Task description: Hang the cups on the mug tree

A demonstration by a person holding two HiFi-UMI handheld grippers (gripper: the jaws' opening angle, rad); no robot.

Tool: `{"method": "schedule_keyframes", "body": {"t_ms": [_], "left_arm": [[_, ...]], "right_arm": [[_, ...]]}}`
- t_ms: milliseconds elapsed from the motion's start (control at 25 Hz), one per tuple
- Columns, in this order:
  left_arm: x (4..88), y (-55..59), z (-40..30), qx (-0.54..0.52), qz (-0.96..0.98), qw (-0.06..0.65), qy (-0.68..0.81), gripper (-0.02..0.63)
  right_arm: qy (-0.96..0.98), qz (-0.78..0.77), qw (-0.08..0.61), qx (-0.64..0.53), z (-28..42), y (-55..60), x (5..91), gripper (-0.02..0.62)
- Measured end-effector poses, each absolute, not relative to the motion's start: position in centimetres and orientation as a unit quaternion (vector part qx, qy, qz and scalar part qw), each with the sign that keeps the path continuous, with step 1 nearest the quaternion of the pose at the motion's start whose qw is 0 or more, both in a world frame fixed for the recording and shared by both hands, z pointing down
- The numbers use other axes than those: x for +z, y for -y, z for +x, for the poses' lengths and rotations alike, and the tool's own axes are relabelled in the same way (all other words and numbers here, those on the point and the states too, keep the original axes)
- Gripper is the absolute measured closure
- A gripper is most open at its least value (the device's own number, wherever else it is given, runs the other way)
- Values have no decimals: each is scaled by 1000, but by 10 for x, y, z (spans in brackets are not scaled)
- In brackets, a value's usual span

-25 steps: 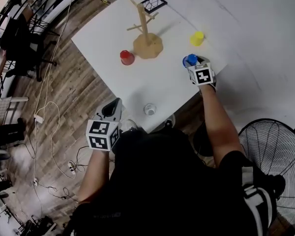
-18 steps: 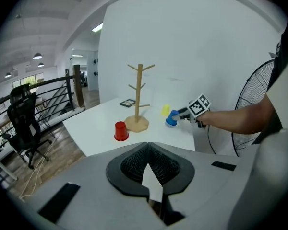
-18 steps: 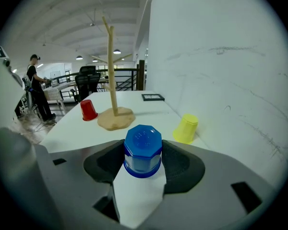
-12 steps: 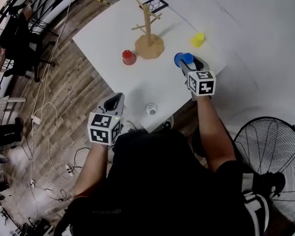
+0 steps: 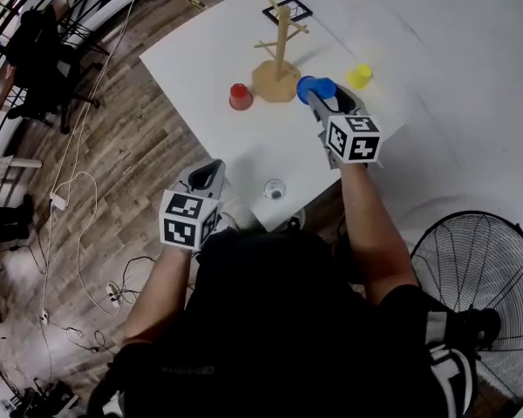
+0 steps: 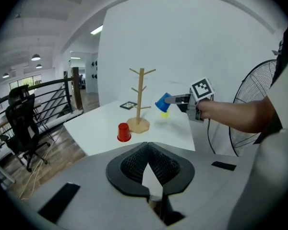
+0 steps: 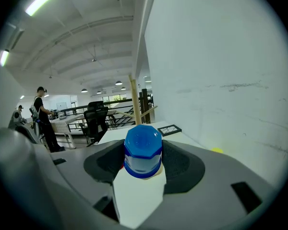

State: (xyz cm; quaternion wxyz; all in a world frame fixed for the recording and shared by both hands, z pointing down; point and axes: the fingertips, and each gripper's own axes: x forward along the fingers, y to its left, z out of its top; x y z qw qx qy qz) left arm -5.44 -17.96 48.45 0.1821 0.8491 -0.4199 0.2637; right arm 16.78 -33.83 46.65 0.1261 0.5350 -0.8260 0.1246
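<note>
Left gripper [image 6: 147, 163]: jaws shut, nothing between them. It was parked off the near edge of the table [image 5: 200, 59], over the floor, probably just kept clear of the working side. Red cup [image 5: 241, 97] stood upside down on the table, just left of the mug tree [image 5: 279, 46], not yet hung. The tree stood toward the far edge with all its pegs bare. Right gripper [image 5: 318, 104]: clamped on the blue cup [image 7: 143, 150], which was held off the table just right of the tree base with its closed end pointing away from the gripper. I'd say that was the carry towards a peg. No handle visible. Yellow cup [image 5: 359, 76] sat near the right edge, untouched. A small clear cup [image 5: 274, 189] sat by the near edge.
</note>
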Motion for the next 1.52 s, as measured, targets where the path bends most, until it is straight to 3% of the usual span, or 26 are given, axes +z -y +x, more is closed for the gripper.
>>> {"method": "schedule_keyframes", "body": {"t_ms": [760, 1520], "left_arm": [[481, 161, -108, 241, 827, 193, 470, 591], [482, 167, -114, 235, 830, 198, 465, 591]], "right_arm": [[812, 538, 173, 144, 134, 383, 509, 357], [815, 518, 224, 130, 118, 375, 517, 357]]}}
